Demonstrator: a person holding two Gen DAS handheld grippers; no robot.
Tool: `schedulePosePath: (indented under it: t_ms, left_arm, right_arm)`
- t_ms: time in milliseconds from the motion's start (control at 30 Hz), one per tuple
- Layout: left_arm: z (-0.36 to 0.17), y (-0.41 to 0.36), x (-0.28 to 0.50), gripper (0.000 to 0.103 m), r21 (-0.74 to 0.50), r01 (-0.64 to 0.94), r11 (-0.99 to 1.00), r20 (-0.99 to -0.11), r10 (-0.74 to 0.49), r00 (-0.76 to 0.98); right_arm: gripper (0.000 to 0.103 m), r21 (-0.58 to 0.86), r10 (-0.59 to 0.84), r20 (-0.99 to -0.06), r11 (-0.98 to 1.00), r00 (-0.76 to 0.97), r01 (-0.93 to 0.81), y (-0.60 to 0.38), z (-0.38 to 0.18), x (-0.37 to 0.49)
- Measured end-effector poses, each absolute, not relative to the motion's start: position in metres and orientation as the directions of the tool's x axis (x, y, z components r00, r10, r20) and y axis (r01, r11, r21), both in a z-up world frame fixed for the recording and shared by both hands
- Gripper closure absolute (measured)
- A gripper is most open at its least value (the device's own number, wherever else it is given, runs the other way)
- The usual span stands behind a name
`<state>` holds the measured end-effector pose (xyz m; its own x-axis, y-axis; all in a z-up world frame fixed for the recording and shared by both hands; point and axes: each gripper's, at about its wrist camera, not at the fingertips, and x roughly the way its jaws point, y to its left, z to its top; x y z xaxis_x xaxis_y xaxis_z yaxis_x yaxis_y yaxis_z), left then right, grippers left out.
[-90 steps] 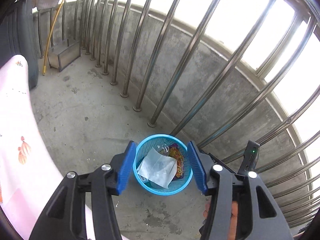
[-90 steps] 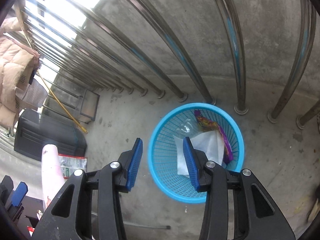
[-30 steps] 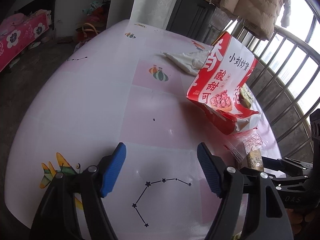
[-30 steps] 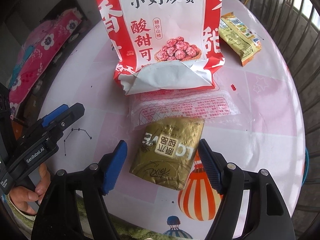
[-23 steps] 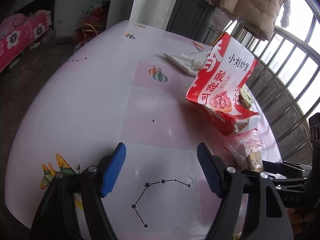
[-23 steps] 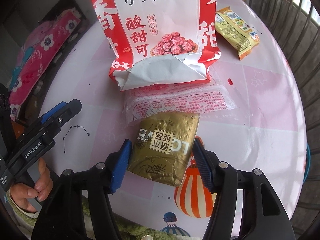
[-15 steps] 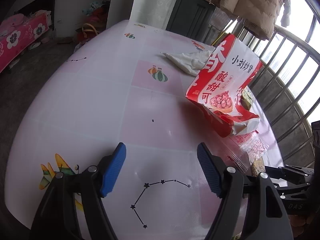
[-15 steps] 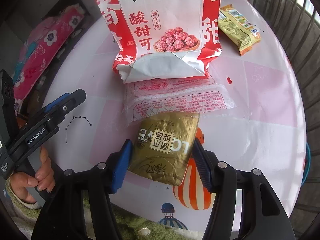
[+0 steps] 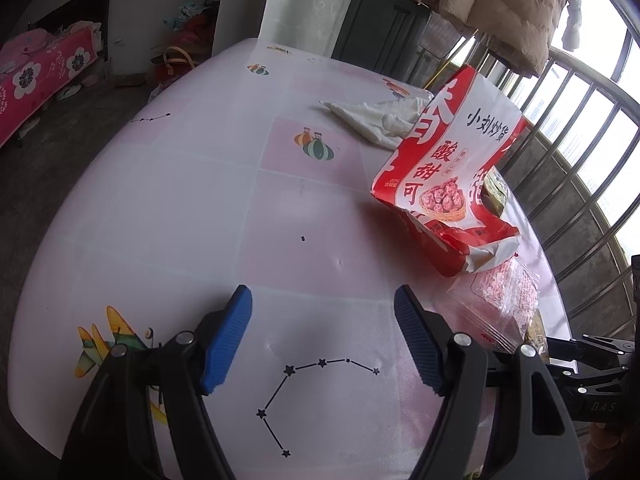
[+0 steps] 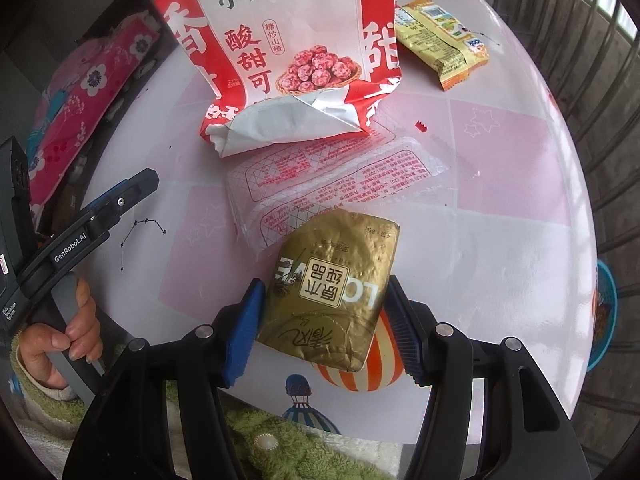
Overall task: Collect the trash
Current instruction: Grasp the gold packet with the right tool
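table (image 9: 168, 184): round, pink-white; railing (image 9: 580, 184): steel, daylight behind; floor (image 9: 48, 148): grey

The gold packet (image 10: 334, 292) is crinkled metallic foil with a dull sheen. The clear wrapper (image 10: 332, 184) is thin glossy plastic film with red print. The red and white bag (image 10: 288, 52) looks like creased matt paper. The table (image 9: 180, 200) carries a smooth, glossy plastic cover. The right gripper (image 10: 324, 328) has ribbed blue pads (image 10: 242, 332) on matt black plastic; the railing (image 9: 580, 184) is shiny metal.
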<state>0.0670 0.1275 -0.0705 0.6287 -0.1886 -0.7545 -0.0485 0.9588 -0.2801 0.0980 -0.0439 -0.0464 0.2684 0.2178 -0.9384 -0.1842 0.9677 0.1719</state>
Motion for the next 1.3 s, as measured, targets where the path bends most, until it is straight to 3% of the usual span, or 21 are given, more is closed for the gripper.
schedulePosePath:
  t_ms: [267, 533, 767, 933, 1100, 1300]
  left_arm:
    - [-0.069, 0.129, 0.066, 0.032, -0.287, -0.040, 0.957, -0.740, -0.196, 0.643]
    - [-0.060, 0.132, 0.051, 0.032, -0.309, 0.055, 0.949, -0.663, -0.257, 0.703]
    - [-0.043, 0.102, 0.046, 0.032, -0.341, 0.267, 0.902, -0.567, -0.423, 0.707]
    - [-0.036, 0.057, 0.047, 0.032, -0.259, 0.425, 0.867, -0.559, -0.494, 0.666]
    - [-0.052, 0.035, 0.066, 0.044, -0.274, 0.415, 0.868, -0.640, -0.486, 0.594]
    - [-0.058, 0.028, 0.084, 0.060, -0.297, 0.385, 0.874, -0.664, -0.479, 0.574]
  right_arm:
    - [0.047, 0.177, 0.208, -0.933, 0.976, 0.294, -0.130, -0.061, -0.048, 0.104]
    - [0.048, 0.195, 0.207, -0.918, 0.978, 0.340, -0.067, -0.079, -0.049, 0.081]
    - [0.048, 0.258, 0.237, -0.896, 0.966, 0.376, 0.006, -0.109, -0.053, 0.072]
    - [0.049, 0.272, 0.244, -0.886, 0.962, 0.394, 0.016, -0.126, -0.051, 0.069]
    - [0.049, 0.289, 0.248, -0.871, 0.957, 0.425, 0.035, -0.144, -0.042, 0.067]
    - [0.050, 0.331, 0.251, -0.833, 0.940, 0.494, 0.081, -0.162, -0.034, 0.078]
